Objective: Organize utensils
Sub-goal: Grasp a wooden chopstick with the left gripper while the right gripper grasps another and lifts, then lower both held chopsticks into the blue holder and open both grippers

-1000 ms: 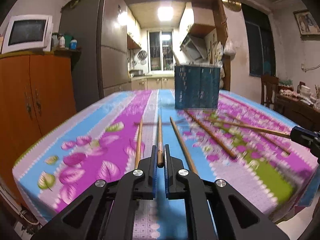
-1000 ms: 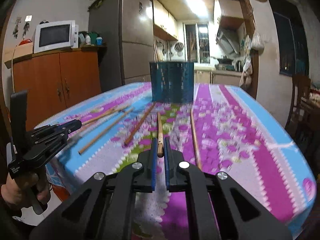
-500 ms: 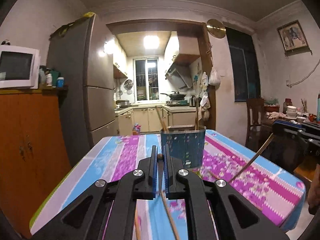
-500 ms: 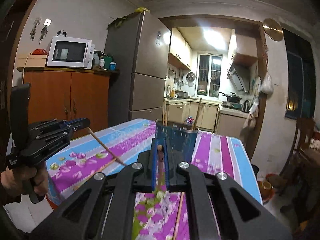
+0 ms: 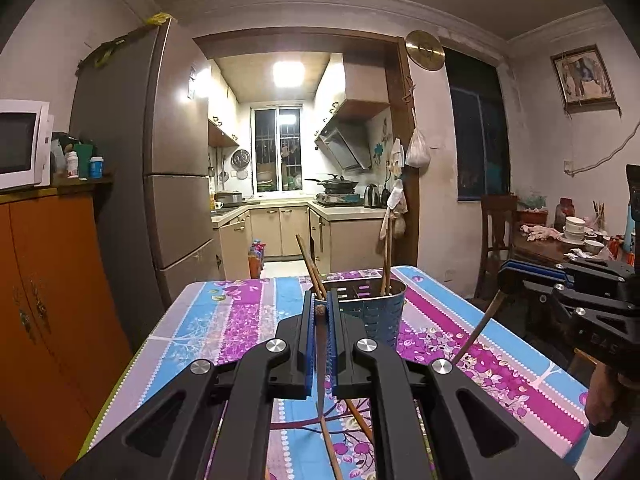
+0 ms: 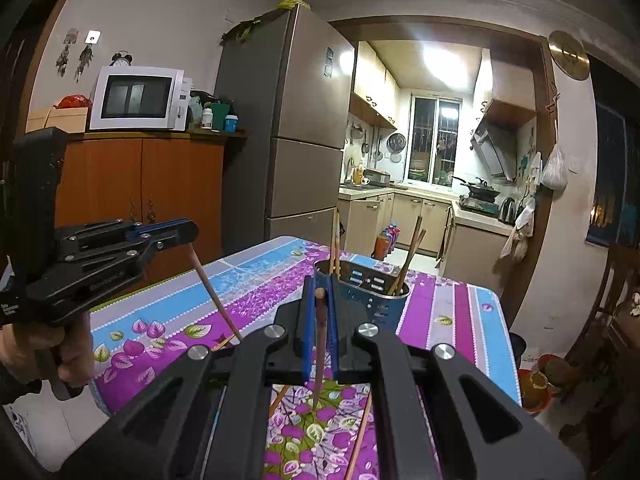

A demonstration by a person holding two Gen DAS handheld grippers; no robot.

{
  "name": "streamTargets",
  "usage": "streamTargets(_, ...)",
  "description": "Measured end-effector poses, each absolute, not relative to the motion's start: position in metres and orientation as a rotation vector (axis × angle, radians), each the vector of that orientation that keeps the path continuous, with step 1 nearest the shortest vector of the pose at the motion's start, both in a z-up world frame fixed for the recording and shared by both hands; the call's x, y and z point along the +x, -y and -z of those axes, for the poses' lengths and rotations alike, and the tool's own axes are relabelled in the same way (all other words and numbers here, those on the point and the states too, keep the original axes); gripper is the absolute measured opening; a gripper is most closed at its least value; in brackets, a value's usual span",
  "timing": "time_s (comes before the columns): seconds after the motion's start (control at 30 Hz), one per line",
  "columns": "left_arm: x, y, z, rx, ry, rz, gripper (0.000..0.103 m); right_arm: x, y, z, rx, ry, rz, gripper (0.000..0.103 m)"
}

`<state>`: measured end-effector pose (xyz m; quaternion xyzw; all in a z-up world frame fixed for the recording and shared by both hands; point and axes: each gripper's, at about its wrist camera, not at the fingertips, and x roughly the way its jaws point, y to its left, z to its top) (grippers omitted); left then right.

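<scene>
My left gripper (image 5: 319,312) is shut on a wooden chopstick (image 5: 321,364) that hangs down from the jaws, lifted above the table. My right gripper (image 6: 320,292) is shut on another chopstick (image 6: 320,344), also hanging down. Each gripper shows in the other's view, the right gripper (image 5: 505,280) at the right edge and the left gripper (image 6: 188,236) at the left. A blue perforated utensil holder (image 5: 370,312) stands ahead on the table with several chopsticks in it; it also shows in the right wrist view (image 6: 368,292). Loose chopsticks (image 6: 362,436) lie on the cloth below.
The table has a floral purple and blue cloth (image 5: 224,320). An orange cabinet (image 5: 44,300) with a microwave stands left, a grey fridge (image 5: 176,168) behind it. A wooden chair (image 5: 496,236) and a cluttered side table stand at the right.
Both grippers have risen from the table, each lifting a chopstick off the cloth, and have moved closer to the blue holder.
</scene>
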<state>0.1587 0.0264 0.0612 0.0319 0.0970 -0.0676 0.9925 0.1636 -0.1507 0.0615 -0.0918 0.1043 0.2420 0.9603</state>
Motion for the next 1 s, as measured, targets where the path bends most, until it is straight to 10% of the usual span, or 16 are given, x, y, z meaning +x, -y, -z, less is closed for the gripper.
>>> streamTargets(1.0,0.251,-0.008,-0.236,0.036,-0.194,0.206,0.007,0.257,0.159,-0.237,-0.143,-0.237,-0.433,0.005)
